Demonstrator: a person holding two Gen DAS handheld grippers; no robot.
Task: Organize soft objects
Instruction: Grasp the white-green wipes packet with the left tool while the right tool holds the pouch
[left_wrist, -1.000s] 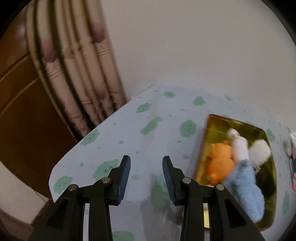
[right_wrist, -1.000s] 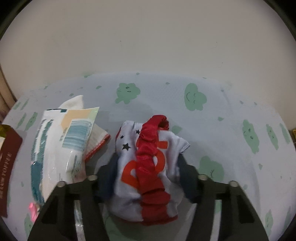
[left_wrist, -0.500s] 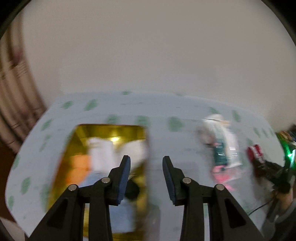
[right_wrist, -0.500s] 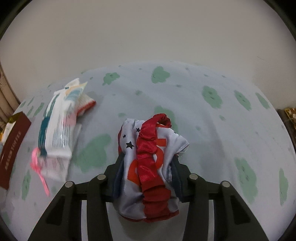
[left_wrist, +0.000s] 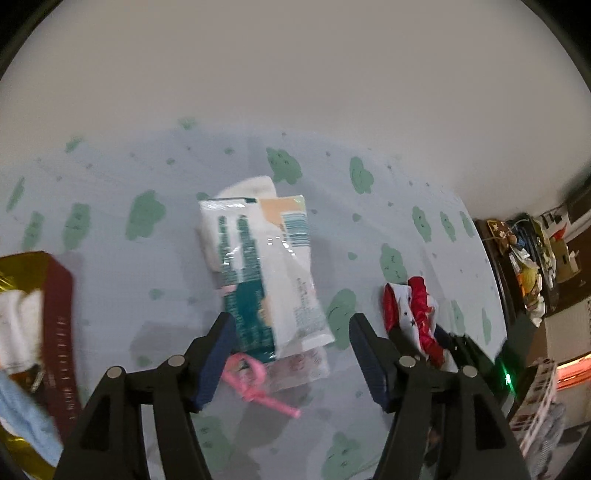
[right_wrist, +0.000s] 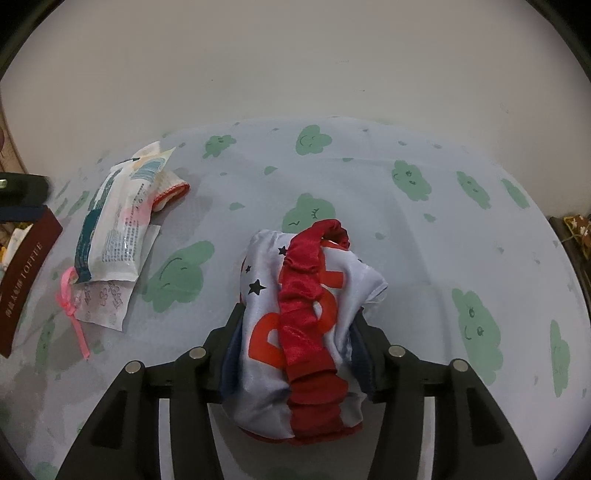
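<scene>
The left gripper (left_wrist: 291, 354) hangs over the pale blue cloth with green cloud prints (left_wrist: 147, 280), its jaws spread wide on either side of the near end of a white and teal plastic packet (left_wrist: 262, 266), with a pink ribbon (left_wrist: 255, 380) and a small clear printed pouch (left_wrist: 303, 365) lying just below that end. A white sock (left_wrist: 251, 188) pokes out from under the packet's far end. At the left edge sits a gold tray (left_wrist: 11, 266) with a dark red lid (left_wrist: 59, 332) leaning on it and white and light blue soft things inside, while to the right a red and white starred cloth bundle (left_wrist: 417, 314) sits clamped in the right gripper (left_wrist: 454, 347).
</scene>
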